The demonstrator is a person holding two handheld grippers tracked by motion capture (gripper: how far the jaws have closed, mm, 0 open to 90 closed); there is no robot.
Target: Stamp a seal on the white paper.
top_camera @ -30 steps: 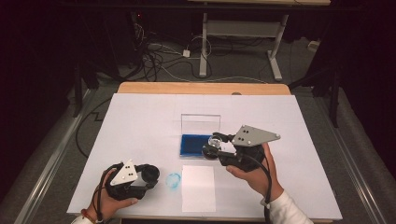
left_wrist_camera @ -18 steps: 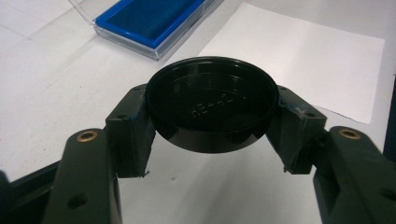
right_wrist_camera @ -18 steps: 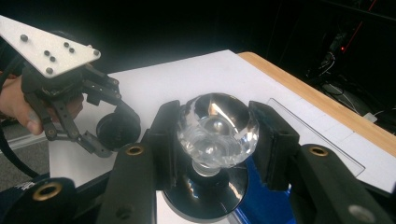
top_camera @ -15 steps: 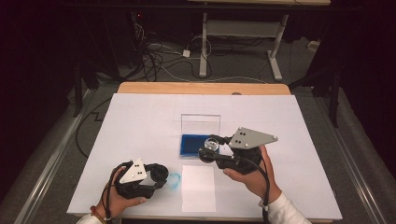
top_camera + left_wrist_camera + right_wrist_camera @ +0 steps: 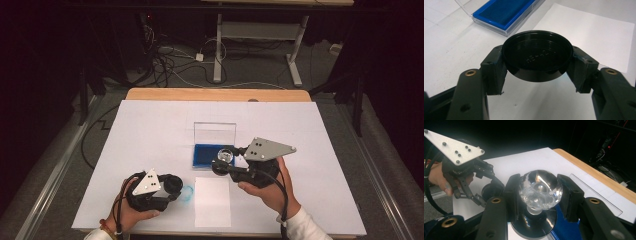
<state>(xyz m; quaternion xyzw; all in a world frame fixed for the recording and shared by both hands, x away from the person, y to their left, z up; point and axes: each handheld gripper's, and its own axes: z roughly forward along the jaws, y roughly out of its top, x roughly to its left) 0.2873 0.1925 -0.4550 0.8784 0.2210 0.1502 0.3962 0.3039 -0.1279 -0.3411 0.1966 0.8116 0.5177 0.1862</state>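
White paper covers the tabletop (image 5: 150,125). High view: the right claw (image 5: 223,161) carries a clear faceted knob (image 5: 225,155) over the blue-lined case (image 5: 206,154); the left claw (image 5: 173,186) lies near a white sheet (image 5: 212,201). Left gripper view: a black round lid (image 5: 537,55) is clamped between both jaws, above the tabletop. Right gripper view: the knob (image 5: 540,189) sits gripped between the jaws, its dark base (image 5: 534,223) below.

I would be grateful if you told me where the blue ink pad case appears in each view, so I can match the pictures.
High view: blue ink pad case at table centre, its clear lid standing behind it.
Left gripper view: top left, beyond the black cap.
Right gripper view: bottom centre-right, a blue strip under the crystal stamp.
Shared landmark: the white paper sheet, also.
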